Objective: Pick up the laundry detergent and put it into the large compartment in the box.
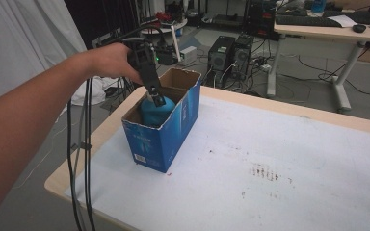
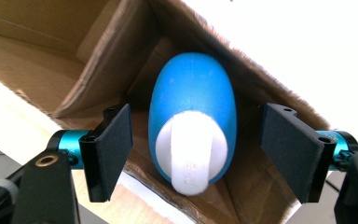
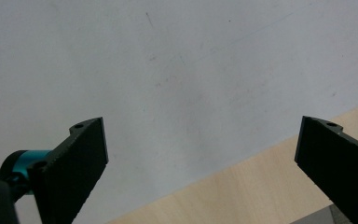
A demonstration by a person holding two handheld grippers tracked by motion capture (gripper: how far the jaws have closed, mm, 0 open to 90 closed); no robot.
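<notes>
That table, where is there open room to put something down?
Most of the white table right of the blue box is bare, apart from faint dark stains. The crowded spot is the box, where the left tool hangs over the blue object.

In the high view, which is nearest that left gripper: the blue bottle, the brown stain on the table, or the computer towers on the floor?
From the left gripper:
1. Blue bottle, directly beneath, inside the box.
2. Computer towers, on the floor beyond the table.
3. Brown stain, on the table's right.
</notes>
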